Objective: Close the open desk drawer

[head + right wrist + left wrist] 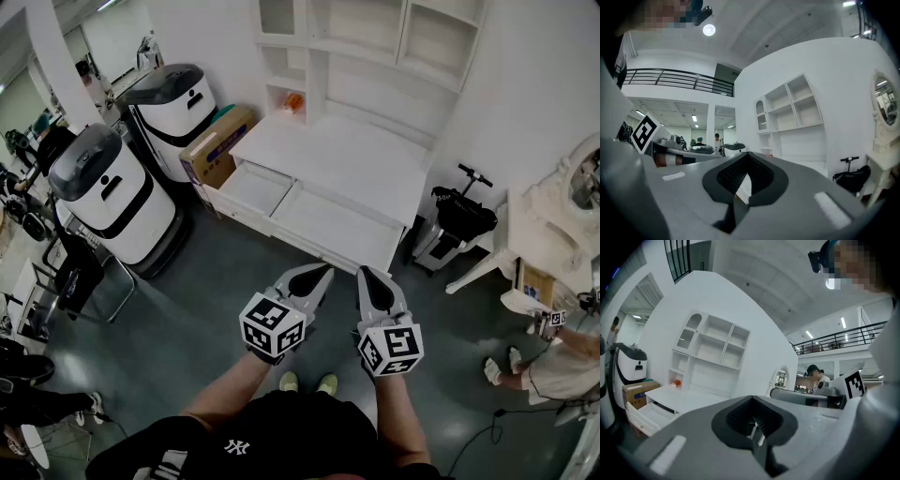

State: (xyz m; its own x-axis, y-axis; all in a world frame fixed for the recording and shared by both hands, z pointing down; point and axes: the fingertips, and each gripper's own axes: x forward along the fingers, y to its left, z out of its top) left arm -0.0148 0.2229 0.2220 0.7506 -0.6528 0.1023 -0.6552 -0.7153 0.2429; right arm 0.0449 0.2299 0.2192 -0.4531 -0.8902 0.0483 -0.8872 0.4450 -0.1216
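Where the head view looks down, the open drawer (333, 230) is seen pulled out beneath the white worktop (342, 150), well apart from the left gripper (322, 272) and right gripper (365, 274), while closed, empty fingers (693, 432) are shown in the left gripper view, with seemingly that drawer at lower left, and likewise in the right gripper view.

The orange thing (294, 100) at the back of the desk (347, 155) is too small to identify
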